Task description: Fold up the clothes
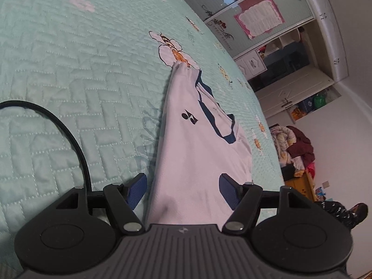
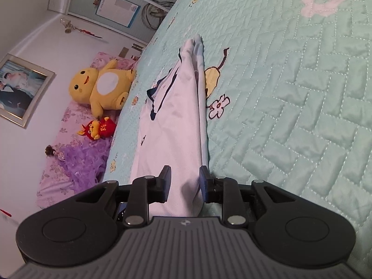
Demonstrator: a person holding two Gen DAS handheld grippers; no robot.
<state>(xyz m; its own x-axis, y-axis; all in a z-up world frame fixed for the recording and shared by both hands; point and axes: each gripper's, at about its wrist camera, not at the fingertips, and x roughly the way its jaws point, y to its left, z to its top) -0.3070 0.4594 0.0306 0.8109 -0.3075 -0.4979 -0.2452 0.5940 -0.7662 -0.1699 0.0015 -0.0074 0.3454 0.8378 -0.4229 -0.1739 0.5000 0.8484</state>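
Right now your left gripper [image 1: 183, 190] has its blue pads spread wide, with the white T-shirt [image 1: 195, 144] passing between them; no pad is pressed into the cloth. Your right gripper [image 2: 184, 182] stands narrower, the same T-shirt [image 2: 176, 127] running through the gap, but you cannot tell whether it pinches the fabric. From each tool the shirt stretches away in a long tapering band down to the mint quilted bedspread [image 1: 69, 81]. Its navy collar trim [image 1: 210, 109] and a small black chest logo [image 1: 189, 116] face up. Farther off, beyond the bed's edge, a yellow plush toy [image 2: 102, 88] sits on floral bedding.
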